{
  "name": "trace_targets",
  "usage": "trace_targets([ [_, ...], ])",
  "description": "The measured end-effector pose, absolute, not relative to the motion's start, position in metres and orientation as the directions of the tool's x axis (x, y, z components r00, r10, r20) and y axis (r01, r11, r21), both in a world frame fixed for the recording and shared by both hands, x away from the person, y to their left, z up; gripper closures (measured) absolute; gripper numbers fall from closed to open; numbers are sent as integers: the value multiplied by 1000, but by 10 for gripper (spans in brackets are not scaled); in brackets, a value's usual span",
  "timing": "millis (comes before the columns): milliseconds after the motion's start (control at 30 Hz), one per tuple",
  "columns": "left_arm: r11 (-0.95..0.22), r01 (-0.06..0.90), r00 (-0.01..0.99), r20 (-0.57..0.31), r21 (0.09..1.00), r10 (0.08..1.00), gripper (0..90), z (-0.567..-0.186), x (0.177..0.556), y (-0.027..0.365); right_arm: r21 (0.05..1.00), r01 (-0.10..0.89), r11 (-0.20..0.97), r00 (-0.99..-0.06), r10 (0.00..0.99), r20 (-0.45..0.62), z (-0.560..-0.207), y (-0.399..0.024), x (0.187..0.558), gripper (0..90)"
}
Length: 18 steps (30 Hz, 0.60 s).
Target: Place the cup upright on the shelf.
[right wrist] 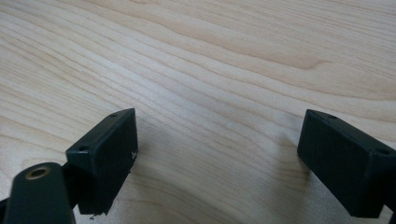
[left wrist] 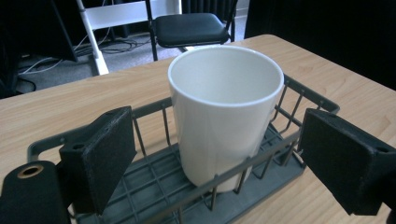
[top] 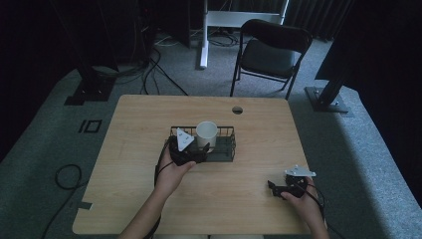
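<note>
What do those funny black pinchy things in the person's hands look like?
Each hand holds a black two-jaw tool. The left gripper and right gripper both carry a pale grey three-cornered plate on top and trail a black cable. Up close, the jaws are chunky black blocks with rough, foam-like faces, and there is a brass-coloured ring in a black tab beside them. The forearms are bare, no sleeves.

- I saw the white cup's (left wrist: 224, 112) base hidden behind the wire basket's (left wrist: 243, 172) near rim.
- My left gripper's (top: 191, 149) jaws hid the basket's left end from above.
- The chair's (left wrist: 189, 28) back was cut off.
</note>
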State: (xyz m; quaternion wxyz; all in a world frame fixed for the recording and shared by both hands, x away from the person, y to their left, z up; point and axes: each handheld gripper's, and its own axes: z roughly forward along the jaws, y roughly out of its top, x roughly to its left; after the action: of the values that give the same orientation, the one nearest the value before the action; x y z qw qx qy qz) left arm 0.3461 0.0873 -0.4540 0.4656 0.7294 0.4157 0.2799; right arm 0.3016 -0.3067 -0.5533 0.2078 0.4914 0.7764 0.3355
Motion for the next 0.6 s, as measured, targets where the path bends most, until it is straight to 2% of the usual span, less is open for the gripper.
trace_targets([
  [533, -242, 338, 479, 55, 909, 876, 118, -462, 324, 117, 724, 625, 290, -430, 903, 9, -553, -307, 302, 119],
  [600, -219, 350, 484, 25, 911, 875, 118, -463, 322, 122, 724, 625, 290, -430, 903, 9, -553, -307, 302, 119],
])
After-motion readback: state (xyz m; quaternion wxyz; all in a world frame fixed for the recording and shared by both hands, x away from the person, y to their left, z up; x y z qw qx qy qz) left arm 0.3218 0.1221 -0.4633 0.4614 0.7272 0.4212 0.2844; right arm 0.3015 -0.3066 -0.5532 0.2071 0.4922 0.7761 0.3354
